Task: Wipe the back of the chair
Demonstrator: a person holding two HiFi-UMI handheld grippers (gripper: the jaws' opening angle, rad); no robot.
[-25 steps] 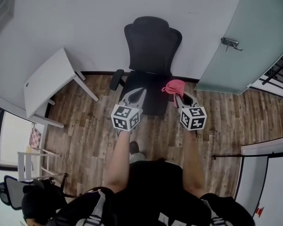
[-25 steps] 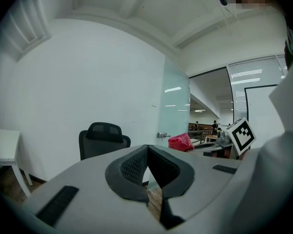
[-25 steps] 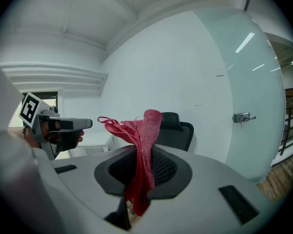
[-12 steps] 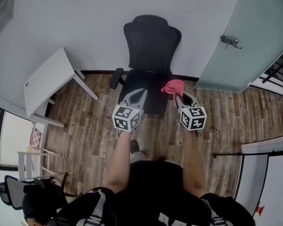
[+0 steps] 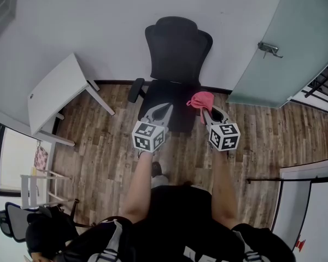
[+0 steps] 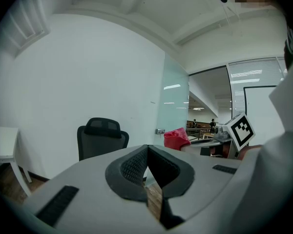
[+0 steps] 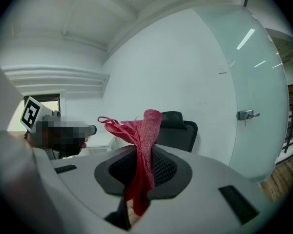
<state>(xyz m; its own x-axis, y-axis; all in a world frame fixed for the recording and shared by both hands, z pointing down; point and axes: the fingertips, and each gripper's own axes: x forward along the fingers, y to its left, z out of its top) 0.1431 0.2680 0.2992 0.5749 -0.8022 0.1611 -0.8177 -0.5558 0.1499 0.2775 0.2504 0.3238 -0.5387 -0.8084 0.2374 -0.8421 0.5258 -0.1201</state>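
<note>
A black office chair (image 5: 177, 53) stands against the white wall, its backrest (image 6: 101, 139) facing me and its seat (image 5: 172, 100) just beyond both grippers. My right gripper (image 5: 206, 112) is shut on a pink cloth (image 5: 201, 100), which sticks up from between its jaws (image 7: 142, 145). The cloth hangs over the seat's right edge. My left gripper (image 5: 162, 111) is shut with nothing in it, its tips over the seat's front. The chair's backrest (image 7: 178, 130) shows behind the cloth in the right gripper view.
A white table (image 5: 57, 97) stands at the left by the wall. A frosted glass door (image 5: 284, 42) with a metal handle (image 5: 269, 49) is at the right. The chair's left armrest (image 5: 134, 90) juts out. Wood floor (image 5: 98, 146) lies around my feet.
The left gripper has shifted slightly to the right. The right gripper and the cloth have stayed where they were.
</note>
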